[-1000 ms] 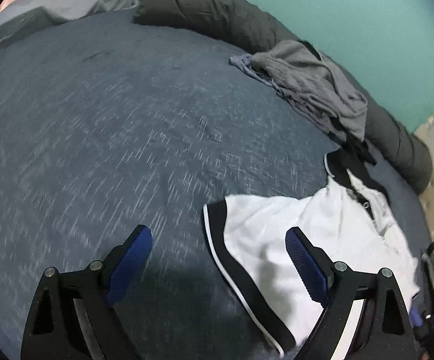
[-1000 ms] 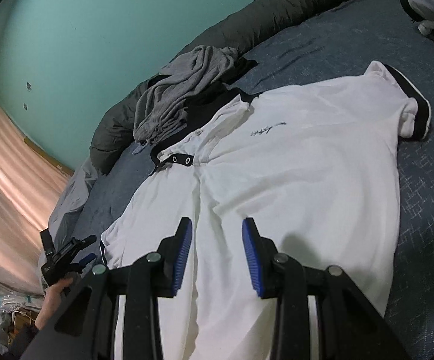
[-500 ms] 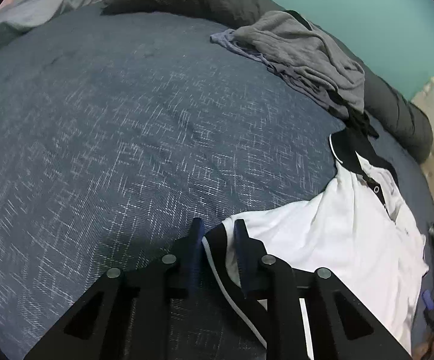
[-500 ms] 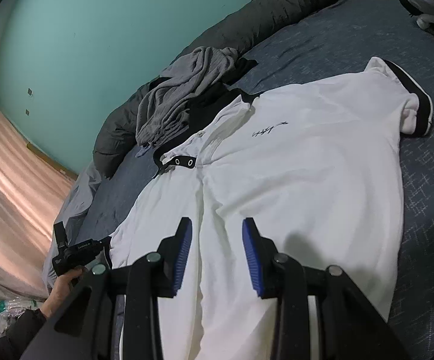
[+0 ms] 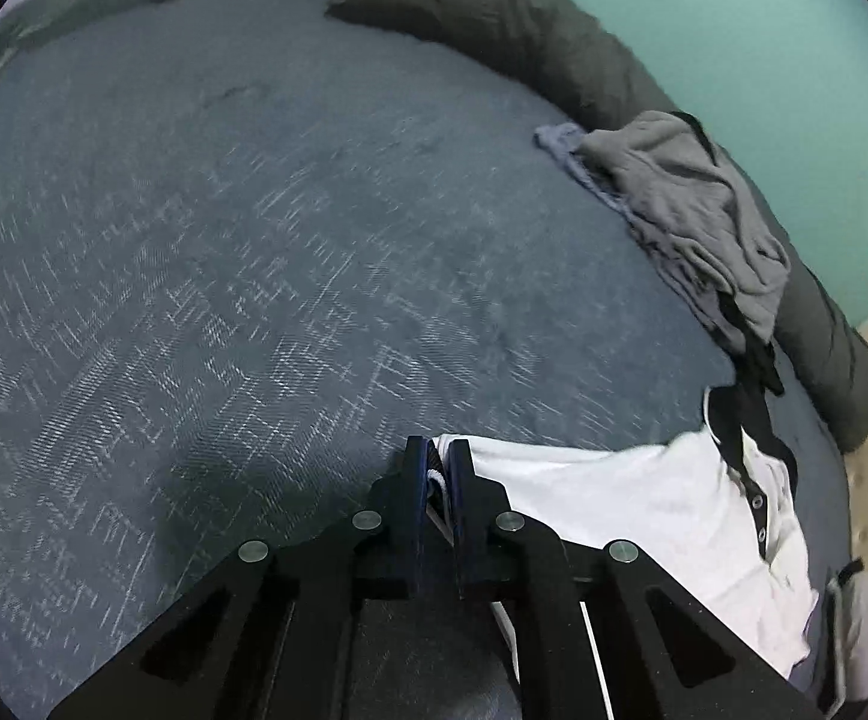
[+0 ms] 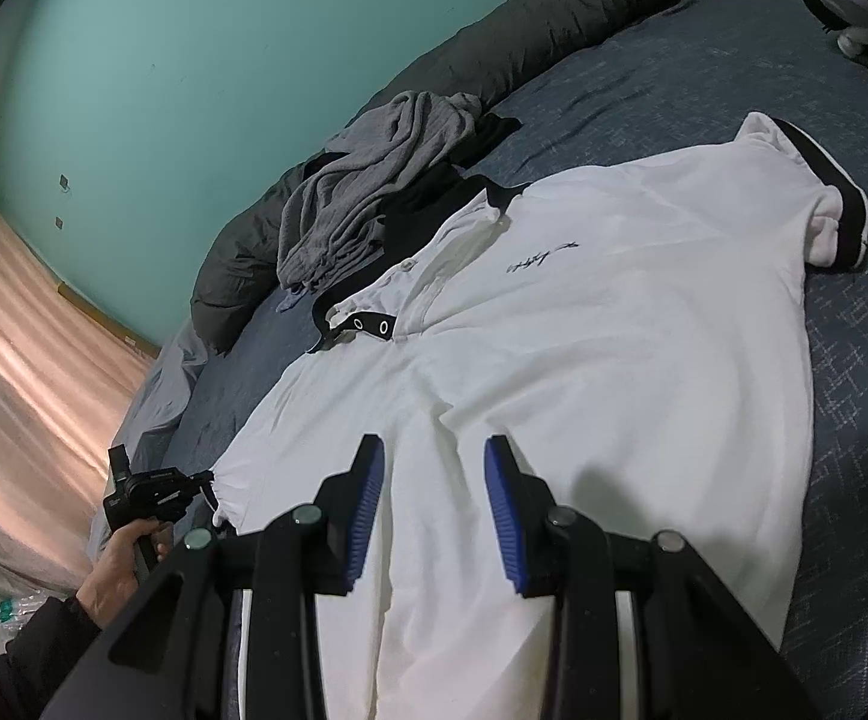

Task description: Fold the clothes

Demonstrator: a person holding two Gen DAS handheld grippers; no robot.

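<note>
While the white short-sleeved polo shirt with black collar and black sleeve bands (image 6: 584, 360) is spread front-up on the dark blue patterned bedspread (image 5: 224, 270), one of its black-banded sleeve cuffs (image 5: 437, 477) is pinched between the blue pads of the left gripper (image 5: 437, 468), whose jaws have just been closing and are now pressed onto the fabric. From that cuff the white cloth is seen drawn taut toward the collar and button placket in the left wrist view. The right gripper (image 6: 434, 480) is held over the lower middle of the shirt, its blue-padded jaws partly apart with only the flat cloth seen between them; whether the pads touch the fabric cannot be told. A crumpled grey garment (image 6: 374, 180) is heaped just beyond the collar, against a long dark grey rolled duvet (image 5: 554, 42) laid along the teal wall (image 6: 194, 60). At the lower left of the right wrist view, the person's left hand (image 6: 116, 570) is seen around the left gripper's handle.
</note>
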